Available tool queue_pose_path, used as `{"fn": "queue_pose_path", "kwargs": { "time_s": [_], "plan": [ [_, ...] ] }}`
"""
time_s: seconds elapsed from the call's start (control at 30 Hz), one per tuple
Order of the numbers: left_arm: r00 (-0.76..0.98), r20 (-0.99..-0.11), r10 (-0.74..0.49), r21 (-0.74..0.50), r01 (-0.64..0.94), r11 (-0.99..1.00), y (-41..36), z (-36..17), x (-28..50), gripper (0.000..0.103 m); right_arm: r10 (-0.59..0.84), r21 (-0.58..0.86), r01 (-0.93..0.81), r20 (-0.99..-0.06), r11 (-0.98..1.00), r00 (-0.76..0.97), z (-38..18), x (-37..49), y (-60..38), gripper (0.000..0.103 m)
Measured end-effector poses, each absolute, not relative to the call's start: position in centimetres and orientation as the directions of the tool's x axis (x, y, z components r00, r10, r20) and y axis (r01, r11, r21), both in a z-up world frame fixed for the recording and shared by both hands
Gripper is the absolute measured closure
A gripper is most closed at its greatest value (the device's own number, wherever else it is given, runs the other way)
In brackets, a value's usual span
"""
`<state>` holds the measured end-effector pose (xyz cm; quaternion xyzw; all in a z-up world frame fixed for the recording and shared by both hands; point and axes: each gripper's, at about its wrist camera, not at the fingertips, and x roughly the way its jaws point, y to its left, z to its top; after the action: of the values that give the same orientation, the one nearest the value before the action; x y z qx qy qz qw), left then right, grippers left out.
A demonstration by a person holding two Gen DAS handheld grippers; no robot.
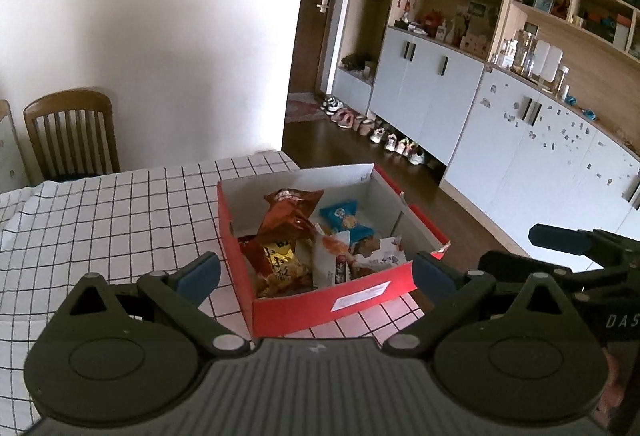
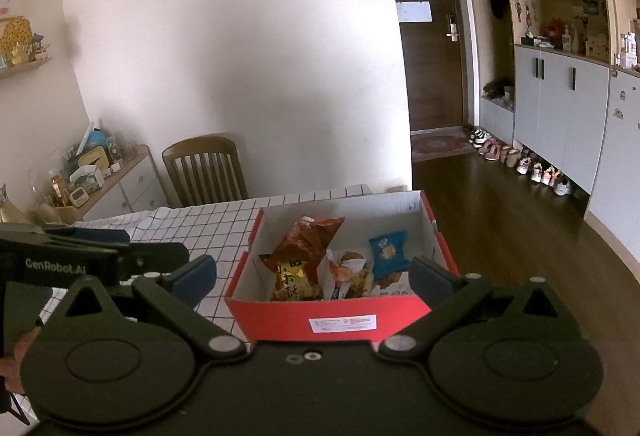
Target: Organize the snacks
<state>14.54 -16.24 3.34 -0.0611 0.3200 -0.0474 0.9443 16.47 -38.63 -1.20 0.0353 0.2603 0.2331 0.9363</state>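
Note:
A red cardboard box (image 1: 360,296) with a white inside stands on the checked tablecloth (image 1: 120,220) near the table's right edge. It holds several snack packets: a brown-red bag (image 1: 290,216), a blue packet (image 1: 344,218), a yellow-labelled bag (image 1: 280,260) and white wrappers (image 1: 332,260). My left gripper (image 1: 316,272) is open and empty, above the box's near side. My right gripper (image 2: 312,276) is open and empty, just in front of the box (image 2: 280,312), where the same brown-red bag (image 2: 308,240) and blue packet (image 2: 388,250) show. Each gripper appears at the other view's edge.
A wooden chair (image 2: 204,172) stands at the table's far side against the white wall. A low cabinet (image 2: 120,184) with clutter is at the left. Beyond the table's right edge are wood floor, a shoe row (image 2: 528,166) and grey cupboards (image 1: 424,92).

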Motion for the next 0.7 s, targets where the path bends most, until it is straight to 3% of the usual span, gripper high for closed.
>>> {"fn": "queue_pose_path", "kwargs": {
  "time_s": [0.7],
  "plan": [
    [0.773,-0.619,-0.139,-0.16,0.049,0.986,-17.6,4.3,15.1,0.0,0.44,0.19,-0.4,-0.482,0.897,0.758,-0.3,16.8,-39.8,0.0]
  ]
}}
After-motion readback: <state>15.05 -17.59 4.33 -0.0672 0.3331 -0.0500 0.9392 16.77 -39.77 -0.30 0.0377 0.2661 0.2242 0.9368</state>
